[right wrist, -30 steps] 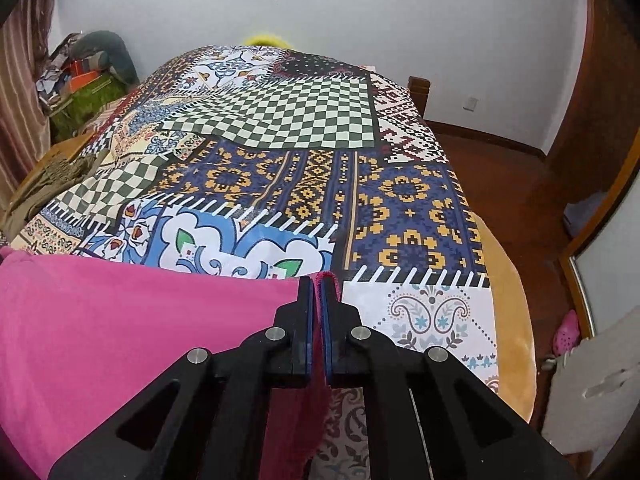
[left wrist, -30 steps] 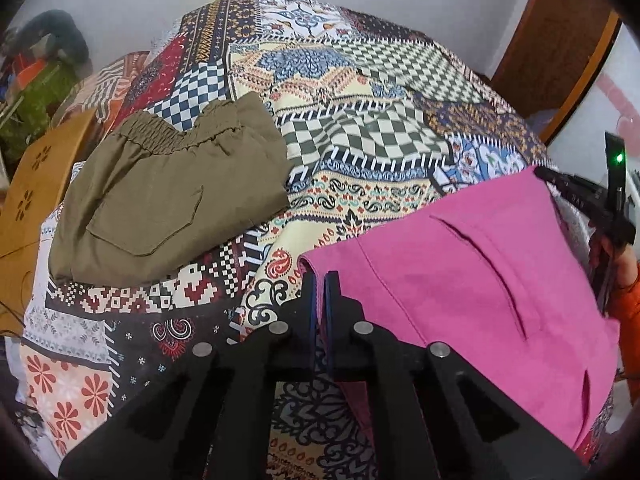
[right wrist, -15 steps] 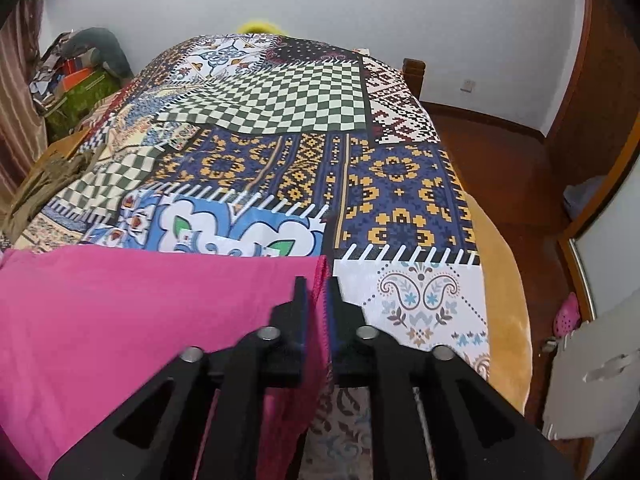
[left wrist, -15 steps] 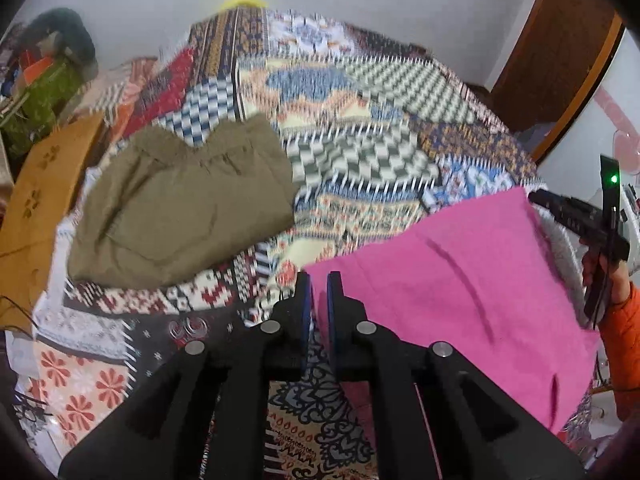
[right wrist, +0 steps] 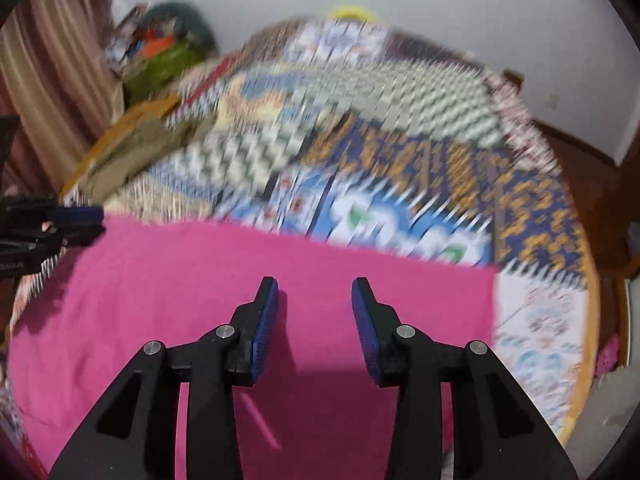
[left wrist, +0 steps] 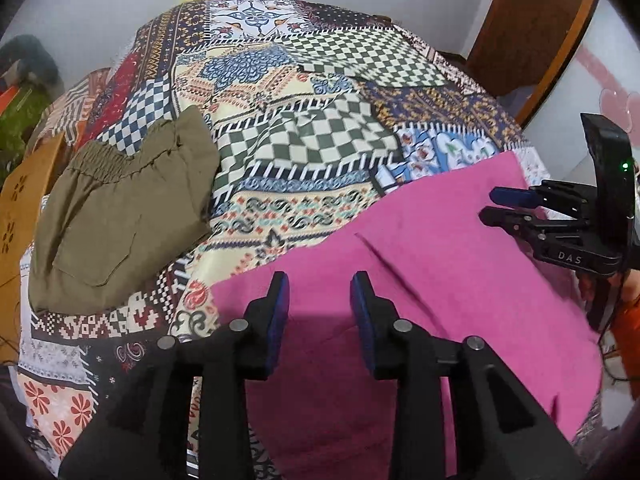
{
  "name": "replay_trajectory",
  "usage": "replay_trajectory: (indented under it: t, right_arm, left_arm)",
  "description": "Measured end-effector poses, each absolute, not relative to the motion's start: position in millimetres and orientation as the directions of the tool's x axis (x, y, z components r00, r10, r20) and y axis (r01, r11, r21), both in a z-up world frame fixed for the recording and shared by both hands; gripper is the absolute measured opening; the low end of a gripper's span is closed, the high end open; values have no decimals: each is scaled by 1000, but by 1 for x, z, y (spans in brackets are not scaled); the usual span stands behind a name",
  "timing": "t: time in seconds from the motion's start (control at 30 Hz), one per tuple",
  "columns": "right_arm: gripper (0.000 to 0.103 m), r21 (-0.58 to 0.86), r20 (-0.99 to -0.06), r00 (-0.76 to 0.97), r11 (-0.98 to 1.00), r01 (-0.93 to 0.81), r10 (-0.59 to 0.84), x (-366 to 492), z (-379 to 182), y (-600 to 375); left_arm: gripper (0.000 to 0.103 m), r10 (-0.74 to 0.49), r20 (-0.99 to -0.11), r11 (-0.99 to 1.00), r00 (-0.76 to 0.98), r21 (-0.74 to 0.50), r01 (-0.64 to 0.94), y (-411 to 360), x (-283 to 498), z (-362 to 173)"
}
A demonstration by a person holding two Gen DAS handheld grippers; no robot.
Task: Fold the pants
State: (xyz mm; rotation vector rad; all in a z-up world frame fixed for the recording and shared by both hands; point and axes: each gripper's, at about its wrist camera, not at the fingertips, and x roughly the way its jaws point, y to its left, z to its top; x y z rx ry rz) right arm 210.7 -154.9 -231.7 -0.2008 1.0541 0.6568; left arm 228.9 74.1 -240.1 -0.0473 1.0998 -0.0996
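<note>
The pink pants (left wrist: 420, 280) lie flat on the patterned bedspread (left wrist: 304, 152) near the bed's front edge, and they show in the right wrist view (right wrist: 240, 276) too. My left gripper (left wrist: 320, 288) is open and empty just above their left part. My right gripper (right wrist: 315, 292) is open and empty above their middle; it also shows in the left wrist view (left wrist: 494, 204) at the pants' right edge. My left gripper shows at the left edge of the right wrist view (right wrist: 80, 220). The right wrist view is motion-blurred.
Folded olive-green pants (left wrist: 120, 208) lie on the left side of the bed. A wooden bed board (left wrist: 20, 208) lies at the far left. A wooden door (left wrist: 532, 24) and a white wall stand behind. Bags and clutter (right wrist: 160, 48) sit by the curtain.
Both grippers were shut on the pink pants' top corners. Both have opened and let go, and the pants now lie flat on the bed. The right gripper is moving.
</note>
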Motion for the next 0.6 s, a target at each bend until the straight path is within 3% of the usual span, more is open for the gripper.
replay_trajectory:
  t: [0.1, 0.33, 0.6]
  right_arm:
    - [35, 160, -850, 325, 792, -590, 414, 209, -235, -166]
    - [43, 172, -856, 331, 823, -542, 397, 207, -232, -182]
    - [43, 124, -848, 389, 848, -516, 360, 191, -204, -192]
  left_arm:
    - [45, -87, -887, 996, 454, -75, 44, 86, 221, -243]
    - [45, -104, -876, 994, 470, -113, 9, 99, 206, -236]
    - [45, -43, -861, 994, 508, -88, -65, 108, 185, -210]
